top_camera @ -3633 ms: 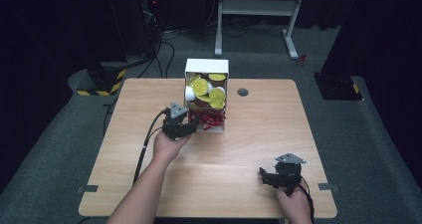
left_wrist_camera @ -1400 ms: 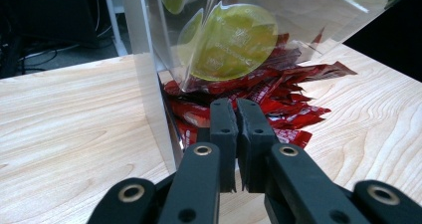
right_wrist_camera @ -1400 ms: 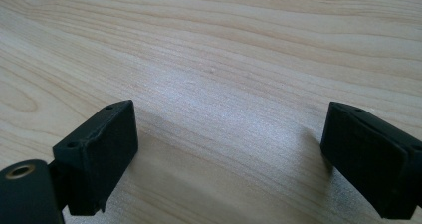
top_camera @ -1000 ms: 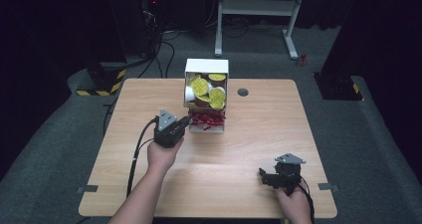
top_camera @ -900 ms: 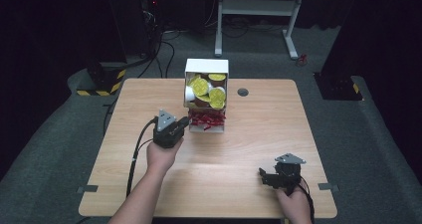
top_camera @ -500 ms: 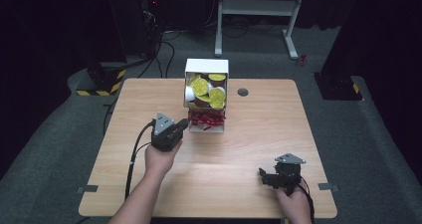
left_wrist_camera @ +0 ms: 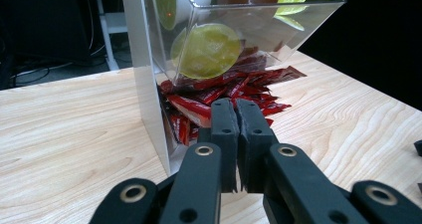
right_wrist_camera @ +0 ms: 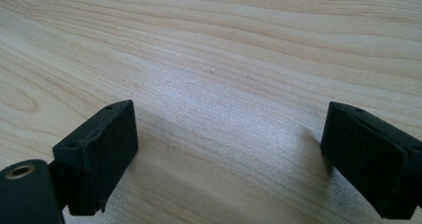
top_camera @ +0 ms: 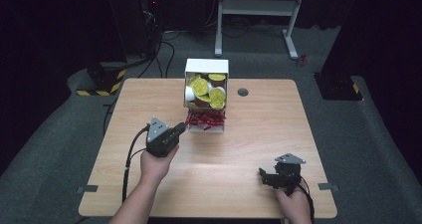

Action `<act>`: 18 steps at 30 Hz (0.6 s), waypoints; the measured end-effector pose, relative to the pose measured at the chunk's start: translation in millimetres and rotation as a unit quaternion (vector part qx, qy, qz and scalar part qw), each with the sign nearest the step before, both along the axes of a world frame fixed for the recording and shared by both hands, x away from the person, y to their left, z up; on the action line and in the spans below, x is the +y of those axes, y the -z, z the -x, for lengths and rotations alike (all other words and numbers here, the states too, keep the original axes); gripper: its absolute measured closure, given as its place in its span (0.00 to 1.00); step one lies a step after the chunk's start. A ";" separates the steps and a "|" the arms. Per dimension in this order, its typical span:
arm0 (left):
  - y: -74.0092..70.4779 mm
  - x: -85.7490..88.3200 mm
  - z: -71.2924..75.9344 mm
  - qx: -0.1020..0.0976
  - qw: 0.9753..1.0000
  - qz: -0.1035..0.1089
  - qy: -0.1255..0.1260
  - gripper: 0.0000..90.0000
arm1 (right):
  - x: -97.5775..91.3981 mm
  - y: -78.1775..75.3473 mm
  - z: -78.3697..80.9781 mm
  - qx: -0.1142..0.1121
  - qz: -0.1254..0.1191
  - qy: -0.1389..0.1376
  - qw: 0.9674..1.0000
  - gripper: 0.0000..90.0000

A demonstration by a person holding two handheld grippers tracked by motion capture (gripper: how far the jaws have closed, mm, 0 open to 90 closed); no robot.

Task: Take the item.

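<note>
While your left gripper (left_wrist_camera: 235, 115), jaws pressed together and empty, faces the red packets (left_wrist_camera: 226, 92) under the dispenser (top_camera: 206, 93), open it before reaching in; your right gripper (right_wrist_camera: 226, 157) rests wide.

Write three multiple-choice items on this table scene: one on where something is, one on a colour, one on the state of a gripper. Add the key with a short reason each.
1. Where do the red packets lie?
A. In the bottom of the clear dispenser, under the pods
B. Beside the right gripper
C. On the floor by the table

2. What colour are the lids of the pods in the dispenser?
A. Blue
B. Yellow-green
C. White

3. How do the jaws of the left gripper stand?
A. Wide apart
B. Closed on a pod
C. Shut together, with nothing visible between them

Key: 1 A, the left gripper view shows the packets piled below the pods in the open base. 2 B, the lids look yellow-green in the high view. 3 C, the two black jaws meet just in front of the packets.
</note>
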State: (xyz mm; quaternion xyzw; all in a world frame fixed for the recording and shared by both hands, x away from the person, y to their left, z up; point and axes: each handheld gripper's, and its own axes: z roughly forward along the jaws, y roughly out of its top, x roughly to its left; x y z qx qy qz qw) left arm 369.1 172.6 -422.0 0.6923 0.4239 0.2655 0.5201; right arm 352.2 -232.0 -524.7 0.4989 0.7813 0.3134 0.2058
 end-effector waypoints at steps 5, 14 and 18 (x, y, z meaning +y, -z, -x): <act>-2.0 4.4 9.3 -0.007 1.000 0.002 0.005 0.97 | 0.1 0.0 0.1 0.000 0.000 0.000 1.000 0.09; -3.6 13.6 24.5 -0.019 1.000 0.016 0.007 0.97 | 0.2 0.0 0.2 0.001 -0.001 0.001 1.000 0.09; -4.6 18.7 31.3 -0.023 0.999 0.022 0.010 0.98 | 0.2 0.0 0.2 0.001 -0.001 0.001 1.000 0.09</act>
